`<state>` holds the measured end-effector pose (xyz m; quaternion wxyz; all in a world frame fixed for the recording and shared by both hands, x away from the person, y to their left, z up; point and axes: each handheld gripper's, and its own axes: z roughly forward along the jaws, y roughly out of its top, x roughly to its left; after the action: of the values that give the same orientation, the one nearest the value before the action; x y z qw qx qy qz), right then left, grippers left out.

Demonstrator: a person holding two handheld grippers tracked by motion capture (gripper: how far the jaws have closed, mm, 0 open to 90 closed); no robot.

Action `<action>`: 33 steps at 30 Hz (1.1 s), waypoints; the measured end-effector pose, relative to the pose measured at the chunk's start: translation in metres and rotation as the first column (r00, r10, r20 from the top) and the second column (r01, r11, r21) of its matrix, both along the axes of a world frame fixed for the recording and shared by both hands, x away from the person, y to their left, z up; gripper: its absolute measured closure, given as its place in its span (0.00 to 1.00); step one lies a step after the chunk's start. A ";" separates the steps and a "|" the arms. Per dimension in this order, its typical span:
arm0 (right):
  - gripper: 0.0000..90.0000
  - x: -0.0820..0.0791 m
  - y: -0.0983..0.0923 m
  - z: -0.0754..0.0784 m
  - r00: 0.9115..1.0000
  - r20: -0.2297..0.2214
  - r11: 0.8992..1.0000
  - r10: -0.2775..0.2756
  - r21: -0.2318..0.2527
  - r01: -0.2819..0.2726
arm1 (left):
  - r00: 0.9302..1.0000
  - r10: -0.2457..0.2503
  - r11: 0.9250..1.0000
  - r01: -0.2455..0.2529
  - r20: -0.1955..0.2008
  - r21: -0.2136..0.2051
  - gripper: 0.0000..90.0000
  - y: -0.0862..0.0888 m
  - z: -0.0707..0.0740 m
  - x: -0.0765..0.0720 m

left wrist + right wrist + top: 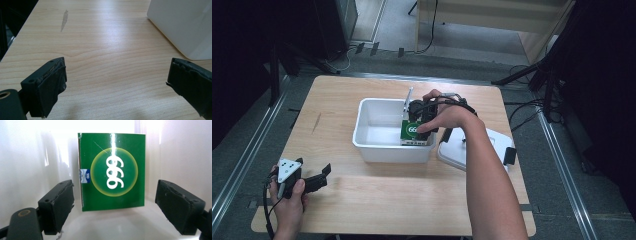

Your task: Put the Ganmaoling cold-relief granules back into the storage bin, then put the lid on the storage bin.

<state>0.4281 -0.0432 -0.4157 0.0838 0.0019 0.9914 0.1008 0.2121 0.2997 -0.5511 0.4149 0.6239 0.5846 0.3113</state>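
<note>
Green cardboard box (112, 171) stands upright at 12 o'clock from our spread right gripper (113, 206), between its 2 jaws, untouched.

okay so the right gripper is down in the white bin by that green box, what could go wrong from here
1. The right gripper is open and clear of the green box, which looks propped against the white bin wall; a nudge could tip it.
2. That wall sits close beside one jaw, so spreading or turning might catch it and shift the bin.

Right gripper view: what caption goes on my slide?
Open right gripper faces a green box inside the white bin, jaws apart on either side.
</note>
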 end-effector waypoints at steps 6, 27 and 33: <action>0.16 -0.004 -0.014 0.019 1.000 0.001 0.999 -0.031 0.043 0.031 | 1.000 0.000 1.000 0.000 -0.003 0.005 0.03 0.000 0.000 0.000; 0.34 -0.014 -0.120 0.049 0.981 0.027 0.978 -0.190 0.094 0.187 | 1.000 0.005 1.000 -0.005 -0.005 0.006 0.03 0.000 0.000 0.000; 0.42 -0.016 -0.148 0.035 0.971 -0.006 0.967 -0.240 0.082 0.240 | 1.000 0.005 1.000 -0.005 -0.002 0.005 0.03 0.000 0.000 0.000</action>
<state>0.4122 -0.1914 -0.3803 0.0970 0.1249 0.9787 0.1306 0.2116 0.2996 -0.5510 0.4120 0.6238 0.5857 0.3130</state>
